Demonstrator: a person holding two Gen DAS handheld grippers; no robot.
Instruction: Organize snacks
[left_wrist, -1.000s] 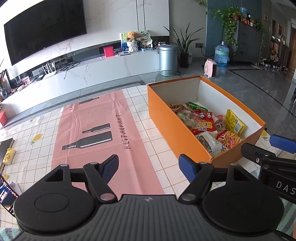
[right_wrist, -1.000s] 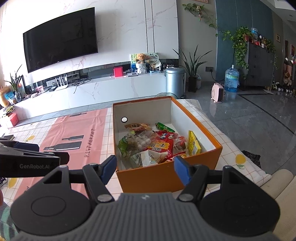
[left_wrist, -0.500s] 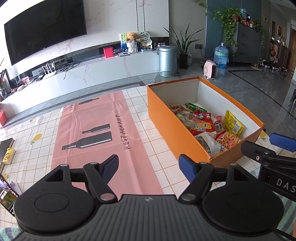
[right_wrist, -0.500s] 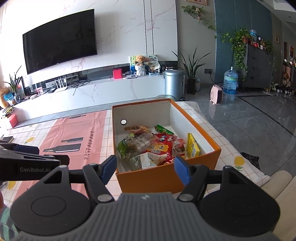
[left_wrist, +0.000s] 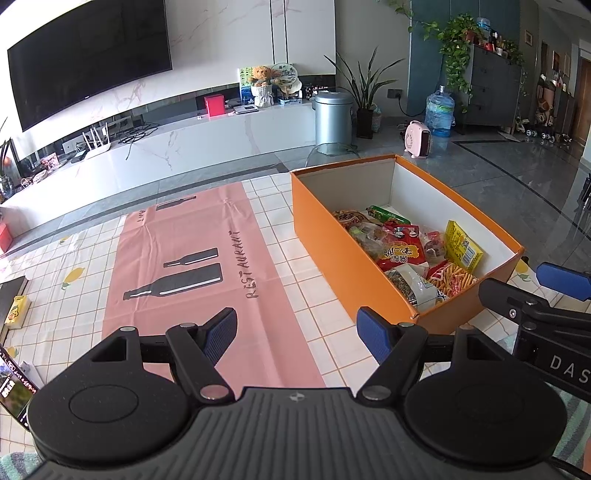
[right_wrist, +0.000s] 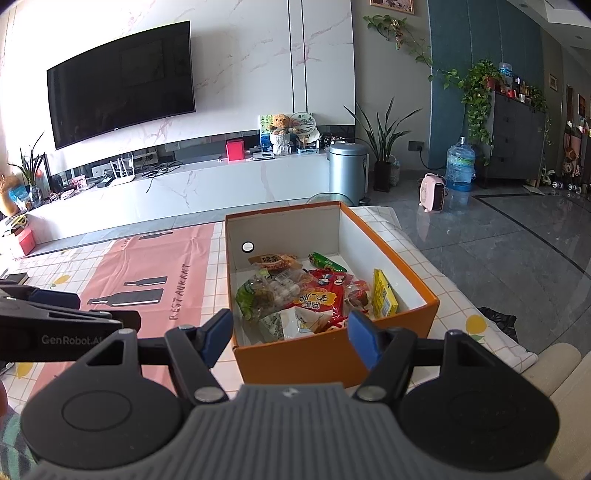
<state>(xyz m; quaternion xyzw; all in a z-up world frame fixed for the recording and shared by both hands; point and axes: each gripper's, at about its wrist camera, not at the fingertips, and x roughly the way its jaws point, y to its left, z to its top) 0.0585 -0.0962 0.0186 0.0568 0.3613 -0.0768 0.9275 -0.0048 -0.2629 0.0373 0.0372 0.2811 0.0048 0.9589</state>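
Orange cardboard box (right_wrist: 325, 354) stands on the table (left_wrist: 332, 295), beside a pink mat (left_wrist: 192, 258) with bottle drawings. Inside it lie the snacks (right_wrist: 317, 295): a red packet (left_wrist: 400, 253), a yellow packet (left_wrist: 463, 249) leaning at the white wall, and a green stick (right_wrist: 327, 262) further back. My left tongs (left_wrist: 295, 332) are spread over the mat and hold nothing. My right tongs (right_wrist: 290, 332) are spread too, empty, in front of the box's near wall.

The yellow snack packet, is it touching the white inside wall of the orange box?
Touching. In the right wrist view the yellow snack packet stands on edge, leaning against the orange cardboard box's white inner wall, no gap showing.
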